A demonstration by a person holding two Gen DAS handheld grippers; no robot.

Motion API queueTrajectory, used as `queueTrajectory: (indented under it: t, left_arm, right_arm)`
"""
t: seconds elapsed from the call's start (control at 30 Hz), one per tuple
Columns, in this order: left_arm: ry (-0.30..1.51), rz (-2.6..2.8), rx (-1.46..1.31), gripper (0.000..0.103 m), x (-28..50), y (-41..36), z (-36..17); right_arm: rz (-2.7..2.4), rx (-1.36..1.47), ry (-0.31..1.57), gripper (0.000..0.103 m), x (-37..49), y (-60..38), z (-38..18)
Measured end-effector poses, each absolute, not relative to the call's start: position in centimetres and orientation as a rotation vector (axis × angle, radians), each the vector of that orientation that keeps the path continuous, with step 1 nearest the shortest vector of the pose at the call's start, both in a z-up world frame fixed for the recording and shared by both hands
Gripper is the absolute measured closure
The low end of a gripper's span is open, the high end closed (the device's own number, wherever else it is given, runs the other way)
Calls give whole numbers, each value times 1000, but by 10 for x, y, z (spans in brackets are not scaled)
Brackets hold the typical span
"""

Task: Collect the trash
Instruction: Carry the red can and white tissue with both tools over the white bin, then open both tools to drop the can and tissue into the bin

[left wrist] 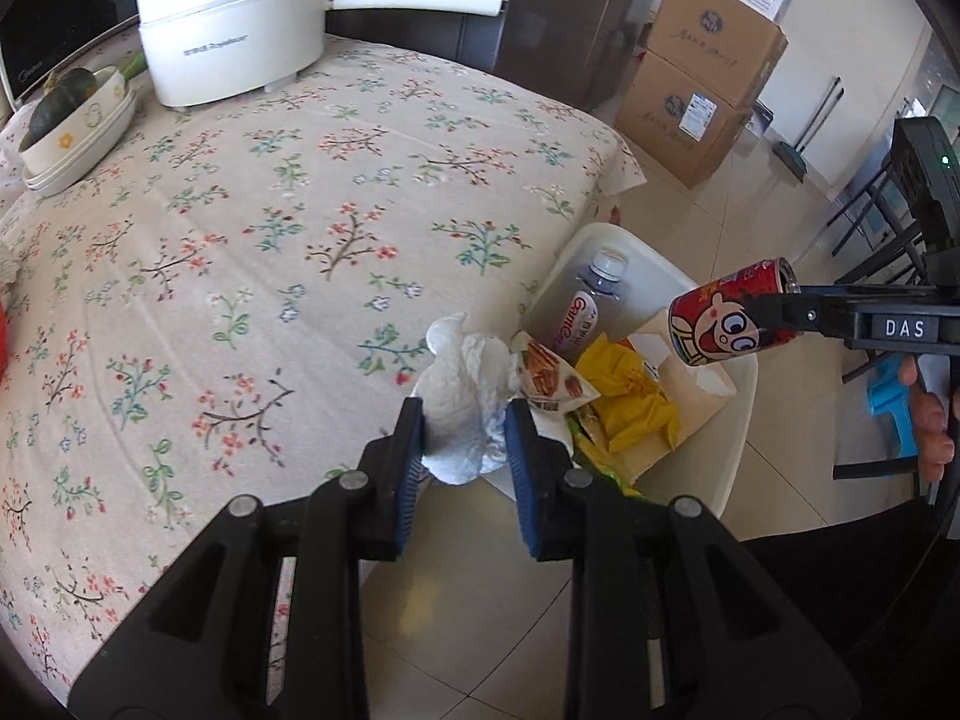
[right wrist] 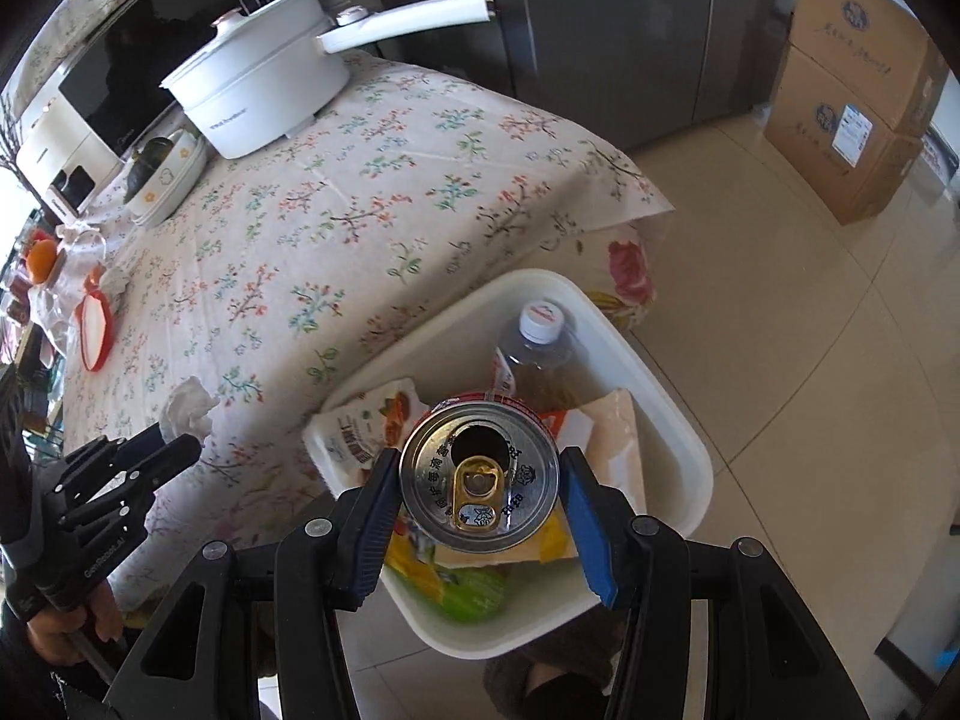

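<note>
My left gripper [left wrist: 465, 420] is shut on a crumpled white tissue [left wrist: 465, 396] and holds it at the table's edge, just left of the white bin [left wrist: 735, 456]. My right gripper [right wrist: 480, 480] is shut on an opened red drink can [right wrist: 480, 474], held tilted over the bin [right wrist: 678, 426]. The can also shows in the left wrist view [left wrist: 729, 321]. The tissue shows in the right wrist view [right wrist: 189, 411]. The bin holds a plastic bottle [right wrist: 537, 354], a snack packet [left wrist: 549, 381], yellow wrappers [left wrist: 630, 402] and cardboard.
The table has a floral cloth [left wrist: 300, 240]. On it stand a white electric pot [left wrist: 234, 36], stacked bowls with a dark squash [left wrist: 72, 114] and a red-rimmed dish [right wrist: 96, 324]. Cardboard boxes [left wrist: 702, 78] stand on the tiled floor beyond.
</note>
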State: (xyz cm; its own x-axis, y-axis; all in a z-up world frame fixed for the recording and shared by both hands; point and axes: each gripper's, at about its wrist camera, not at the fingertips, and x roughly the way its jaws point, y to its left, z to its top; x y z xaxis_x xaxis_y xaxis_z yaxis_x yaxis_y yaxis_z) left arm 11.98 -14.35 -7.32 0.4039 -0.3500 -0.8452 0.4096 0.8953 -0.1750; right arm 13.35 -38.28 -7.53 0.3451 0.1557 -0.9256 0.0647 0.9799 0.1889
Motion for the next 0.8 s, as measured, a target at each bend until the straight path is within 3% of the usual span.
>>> queueTrajectory:
  t: [0.23,0.8]
  left_arm:
    - [1054,-527,102,73,116,-174,-82]
    - [1069,-613,184,72,109,-223,-103]
  right_arm:
    - [-12,254,1287,49,139,-405,-95]
    - [-69,253,1258,41,129,-419,-86]
